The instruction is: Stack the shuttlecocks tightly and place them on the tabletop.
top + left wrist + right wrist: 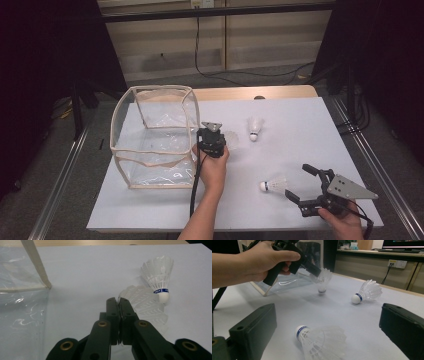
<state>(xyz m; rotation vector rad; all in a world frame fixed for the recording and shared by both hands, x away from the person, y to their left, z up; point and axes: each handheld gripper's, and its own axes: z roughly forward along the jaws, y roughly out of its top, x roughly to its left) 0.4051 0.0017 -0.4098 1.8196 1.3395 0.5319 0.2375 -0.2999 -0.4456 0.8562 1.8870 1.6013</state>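
Shuttlecock point(321, 280) in left tool point(220, 134), beside clear bin point(152, 137)

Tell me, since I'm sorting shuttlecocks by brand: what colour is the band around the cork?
Blue with white lettering, clearest in the left gripper view on the lying shuttlecock.

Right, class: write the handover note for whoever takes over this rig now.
Left gripper: jaws shut on held shuttlecock by its feathers, lifted beside the clear box.
Right gripper: open, jaws either side of near shuttlecock, not yet closed.
Far shuttlecock lies untouched on the table.
Done: one picked up. No shuttlecock visible in the box.
Left: probably box all three.
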